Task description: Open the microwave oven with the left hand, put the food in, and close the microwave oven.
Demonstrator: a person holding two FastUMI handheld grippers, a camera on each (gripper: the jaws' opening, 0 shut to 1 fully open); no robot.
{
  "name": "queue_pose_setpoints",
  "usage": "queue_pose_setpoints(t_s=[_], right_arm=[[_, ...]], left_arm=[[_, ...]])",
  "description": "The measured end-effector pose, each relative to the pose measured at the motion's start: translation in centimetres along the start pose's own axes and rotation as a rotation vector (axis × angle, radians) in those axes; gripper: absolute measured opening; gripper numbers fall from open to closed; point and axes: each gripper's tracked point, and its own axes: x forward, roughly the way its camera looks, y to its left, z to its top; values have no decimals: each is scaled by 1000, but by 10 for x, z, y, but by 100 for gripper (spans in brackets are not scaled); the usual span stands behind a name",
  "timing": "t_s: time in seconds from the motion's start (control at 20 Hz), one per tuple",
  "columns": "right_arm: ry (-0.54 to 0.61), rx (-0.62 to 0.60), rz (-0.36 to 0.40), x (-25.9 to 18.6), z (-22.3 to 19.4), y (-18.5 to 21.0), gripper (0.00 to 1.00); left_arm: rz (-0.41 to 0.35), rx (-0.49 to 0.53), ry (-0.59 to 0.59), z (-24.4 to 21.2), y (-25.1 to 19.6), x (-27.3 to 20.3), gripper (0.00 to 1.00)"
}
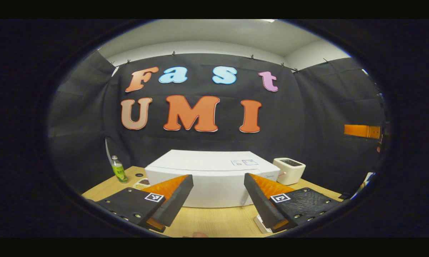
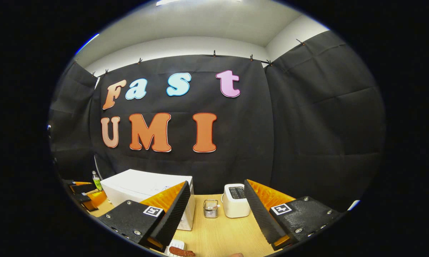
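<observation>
Your left gripper (image 1: 218, 200): fingers spread wide apart, holding nothing, raised above the table (image 1: 214, 221). Your right gripper (image 2: 217, 210): fingers likewise parted, nothing between them. In the right gripper view, your left gripper (image 2: 84, 196) appears far off to the left, low over the table edge.

Items, largest first:

1. Microwave oven (image 1: 214, 178). White, door closed, straight ahead of your left gripper and framed between its fingers; ahead and to the left of your right gripper (image 2: 146, 189).
2. Toaster (image 2: 235, 200). White, ahead between your right gripper's fingers, near the right one; to the right of your left gripper, beyond the microwave oven (image 1: 290, 170).
3. Bottle (image 1: 118, 169). Clear with green label, upright, ahead and left of your left gripper, beside the microwave oven.
4. Small clear container (image 2: 210, 208). Upright, just left of the toaster, between your right gripper's fingers.
5. Food (image 2: 181, 252). Brown piece on a white dish (image 2: 173, 246), directly beneath your right gripper, near its left finger.
</observation>
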Motion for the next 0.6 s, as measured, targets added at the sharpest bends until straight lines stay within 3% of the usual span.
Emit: queue_pose_setpoints(t_s=[0.3,0.6], right_arm=[[-5,18,10,0,-4,-5,94],[-6,-10,-19,-1,-12,-21,94]], left_arm=[[-58,22,32,-65,-50,48,92],[-56,31,90,-127,-70,97,92]])
